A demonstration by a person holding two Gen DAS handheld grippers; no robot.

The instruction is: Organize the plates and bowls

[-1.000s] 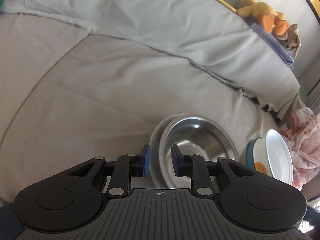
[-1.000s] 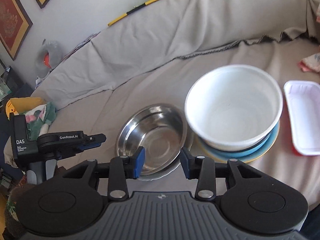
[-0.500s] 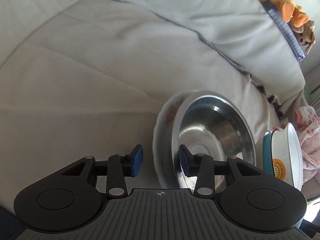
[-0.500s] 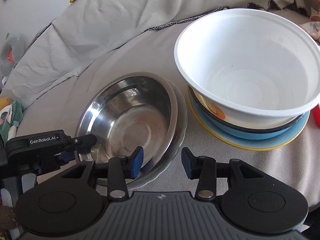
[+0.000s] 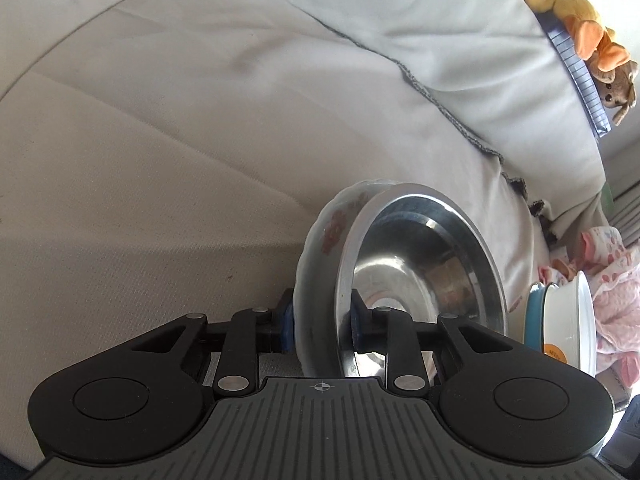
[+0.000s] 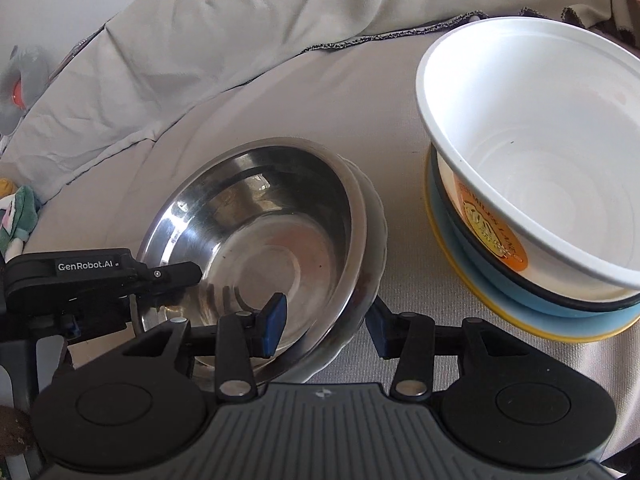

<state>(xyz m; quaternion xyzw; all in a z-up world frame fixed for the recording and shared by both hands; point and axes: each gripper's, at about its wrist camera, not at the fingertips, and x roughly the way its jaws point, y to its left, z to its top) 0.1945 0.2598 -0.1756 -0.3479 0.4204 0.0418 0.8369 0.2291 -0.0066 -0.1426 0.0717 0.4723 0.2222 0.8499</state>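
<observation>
On the cloth-covered couch [image 5: 168, 168] a steel bowl [image 6: 260, 236] sits nested in a white flowered plate [image 5: 320, 248], and both grippers have come in on that pair from opposite sides. The left gripper [image 5: 320, 324] has its two blue-padded fingers straddling the near rims: one pad lies against the outside of the plate, the other reaches inside the steel bowl, and the jaws, which have just been closing, stand narrow and pinch the two rims together between them. From the other side that same gripper shows as a black arm reaching onto the bowl's left edge. The right gripper [image 6: 324, 322] hangs over the near edge of the same pair with its jaws partly apart, having just been opening a little; its left pad [image 6: 274, 322] hovers inside the bowl, its right pad sits outside the plate's rim, and the rims pass between them, though neither pad looks pressed against them. Just to the right, close by but apart, stands a stack: a white bowl [image 6: 536, 152] on top, tilted a bit, inside a dark-rimmed bowl with an orange label [image 6: 492, 232], on a blue plate with a yellow edge [image 6: 520, 320]. On the couch back lie an orange soft toy [image 5: 576, 16] and a small brown one [image 5: 618, 88], and a pink patterned cloth [image 5: 612, 276] lies bunched beyond the stack.
</observation>
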